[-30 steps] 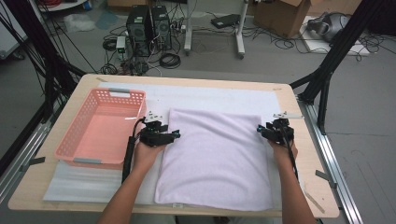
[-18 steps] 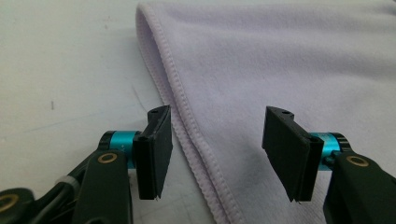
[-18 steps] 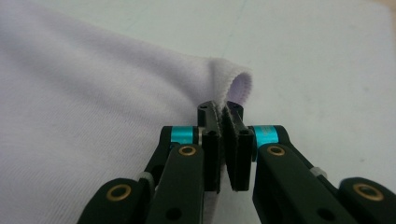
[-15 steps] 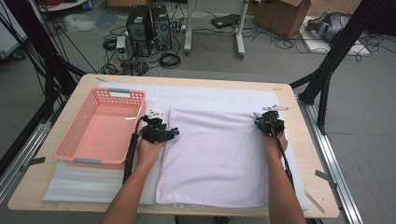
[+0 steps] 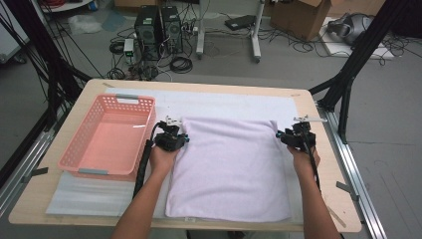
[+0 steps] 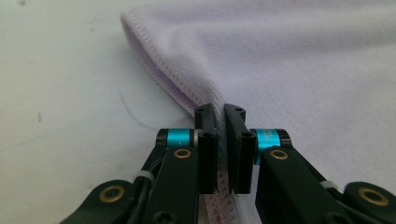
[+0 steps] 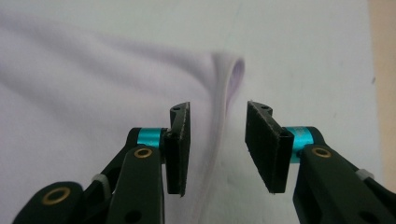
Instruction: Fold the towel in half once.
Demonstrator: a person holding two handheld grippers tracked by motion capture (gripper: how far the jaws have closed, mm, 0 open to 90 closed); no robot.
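A pale lilac towel (image 5: 229, 169) lies flat on the white mat, its far edge toward the table's back. My left gripper (image 5: 185, 139) is at the towel's left edge near the far corner. In the left gripper view the left gripper (image 6: 220, 109) has just closed, and its pads pinch the towel's stitched hem (image 6: 161, 79). My right gripper (image 5: 279, 134) is at the towel's far right corner. In the right gripper view the right gripper (image 7: 217, 109) has just been opening. The raised towel edge (image 7: 223, 88) stands between its jaws, and the pads do not press it.
A pink plastic basket (image 5: 74, 160) with nothing in it sits at the left of the table, close to my left forearm. The white mat (image 5: 224, 102) covers most of the wooden tabletop (image 5: 318, 149). Black frame posts stand at both sides.
The right gripper shifted a little inward over the towel's corner, then back out to the right edge. The left gripper has hardly moved.
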